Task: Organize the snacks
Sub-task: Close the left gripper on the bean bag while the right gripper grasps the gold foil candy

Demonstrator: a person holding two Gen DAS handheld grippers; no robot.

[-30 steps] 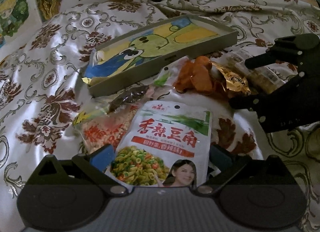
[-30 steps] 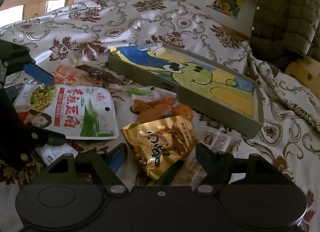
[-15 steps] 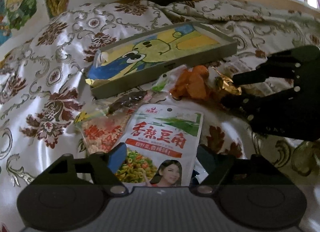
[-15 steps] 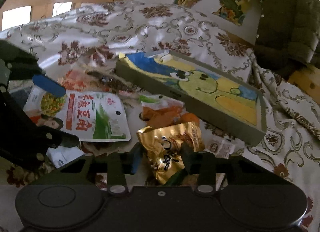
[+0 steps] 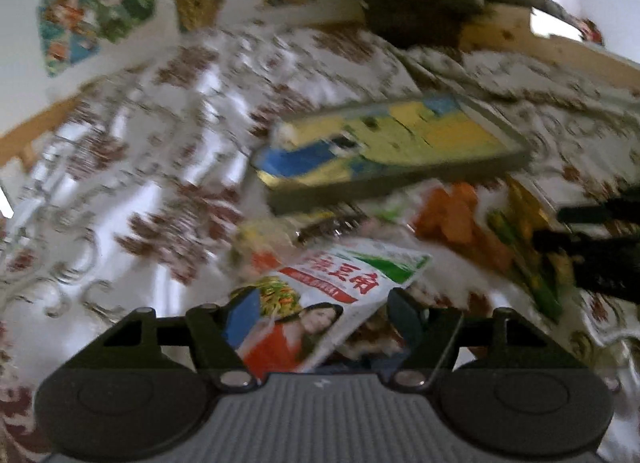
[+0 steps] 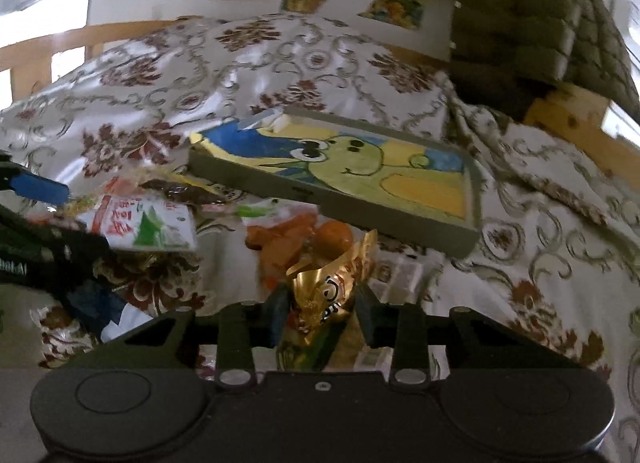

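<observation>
My left gripper (image 5: 320,303) has its jaws closing on a white and green bean snack pouch (image 5: 344,279); the pads press its sides and it hangs tilted above the floral cloth. The same pouch (image 6: 140,223) and left gripper (image 6: 52,215) show at the left of the right wrist view. My right gripper (image 6: 320,307) is shut on a crumpled gold snack packet (image 6: 328,283), raised off the pile; it shows at the right edge as right gripper (image 5: 568,227). Behind both lies a grey tray (image 6: 320,195) with a frog drawing inside, nothing in it. The left wrist view is blurred.
Orange snacks (image 6: 304,231), a dark brown packet (image 6: 180,189) and small white packets (image 6: 400,275) lie on the floral cloth (image 6: 280,63) in front of the tray. An olive quilted jacket (image 6: 540,23) lies at the back right. Posters hang on the wall behind.
Both grippers closed on their packets and rose. The left one rolled, tilting the bean pouch off the cloth. The gold packet crumpled between the right fingers.
</observation>
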